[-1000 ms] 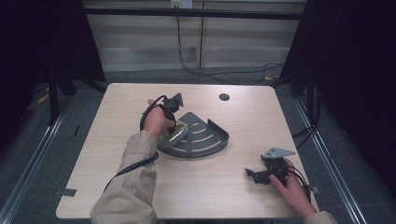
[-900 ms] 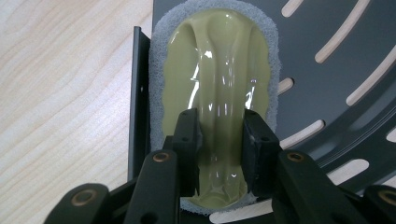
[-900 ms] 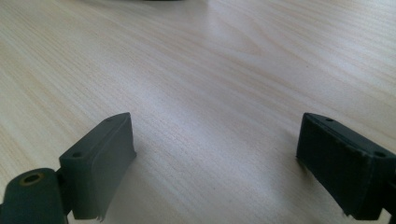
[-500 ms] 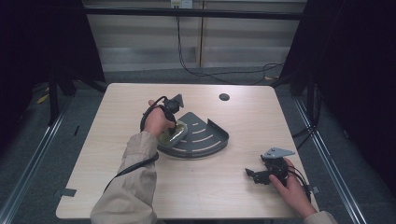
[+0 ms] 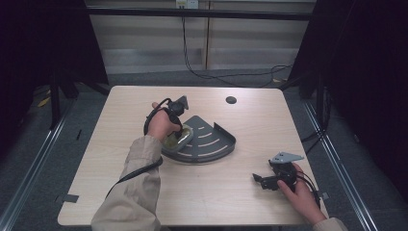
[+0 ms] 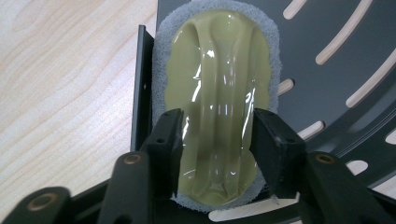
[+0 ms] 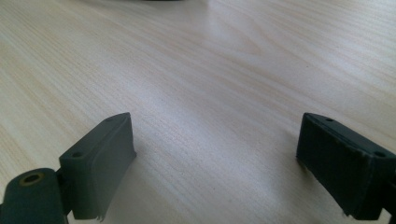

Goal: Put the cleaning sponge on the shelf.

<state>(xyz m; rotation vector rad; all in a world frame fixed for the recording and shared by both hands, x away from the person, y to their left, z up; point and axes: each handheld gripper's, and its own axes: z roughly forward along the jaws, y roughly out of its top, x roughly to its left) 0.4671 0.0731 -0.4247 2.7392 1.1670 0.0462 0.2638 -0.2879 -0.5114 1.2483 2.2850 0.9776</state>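
- The left tool [image 6: 217, 140], jaws just been opening, straddles the sponge [image 6: 217, 88] at the rack's [image 5: 211, 142] left edge; the pads may drag it.
- The right tool [image 5: 262, 180] rests released on the tabletop [image 5: 120, 115].

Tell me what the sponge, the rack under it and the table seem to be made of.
Sponge: glossy yellow-green top, probably plastic wrap or film given its sharp highlights, over a white fibrous scouring pad at the rim. Rack: dark grey, matte, slotted, thin-edged; likely coated sheet metal, perhaps plastic. Table: pale wood grain, smooth; probably laminate.
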